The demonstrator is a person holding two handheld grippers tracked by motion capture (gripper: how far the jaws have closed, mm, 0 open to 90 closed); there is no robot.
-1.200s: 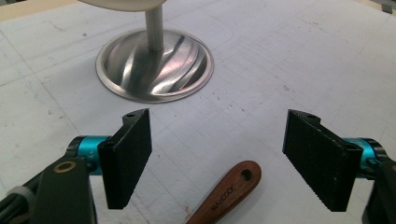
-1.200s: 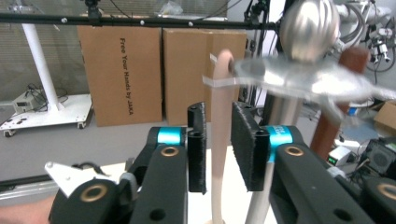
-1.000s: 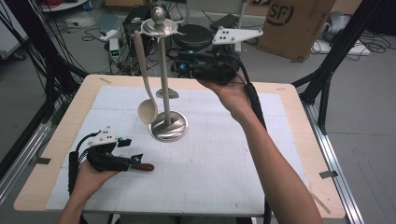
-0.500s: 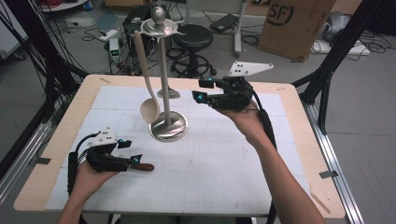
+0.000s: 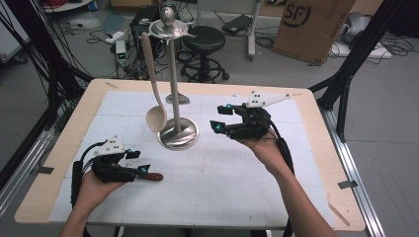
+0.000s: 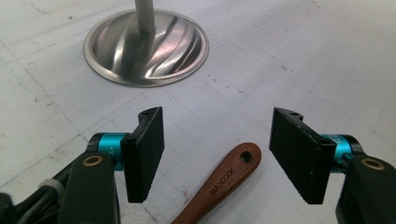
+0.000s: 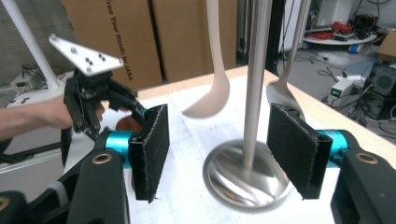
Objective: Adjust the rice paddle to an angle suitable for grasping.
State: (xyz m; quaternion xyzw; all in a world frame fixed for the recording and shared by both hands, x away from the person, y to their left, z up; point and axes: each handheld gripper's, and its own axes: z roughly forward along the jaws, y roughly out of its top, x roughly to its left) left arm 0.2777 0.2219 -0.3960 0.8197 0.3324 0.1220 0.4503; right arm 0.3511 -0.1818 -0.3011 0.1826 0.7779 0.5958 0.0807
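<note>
The utensil stand rises from the middle of the counter, toward its far edge, and its tall post blocks any straight pass there. A pale ladle hangs off the stand's left side, narrowing that approach. Near the front-left corner a wooden handle lies flat. The front-right stretch of the counter lies open, as does the middle front edge.

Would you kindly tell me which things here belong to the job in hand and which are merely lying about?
In use: wooden handle, metal stand, beige spoon, left gripper, right gripper.
Lying about: black stool, cardboard box, floor cables.
</note>
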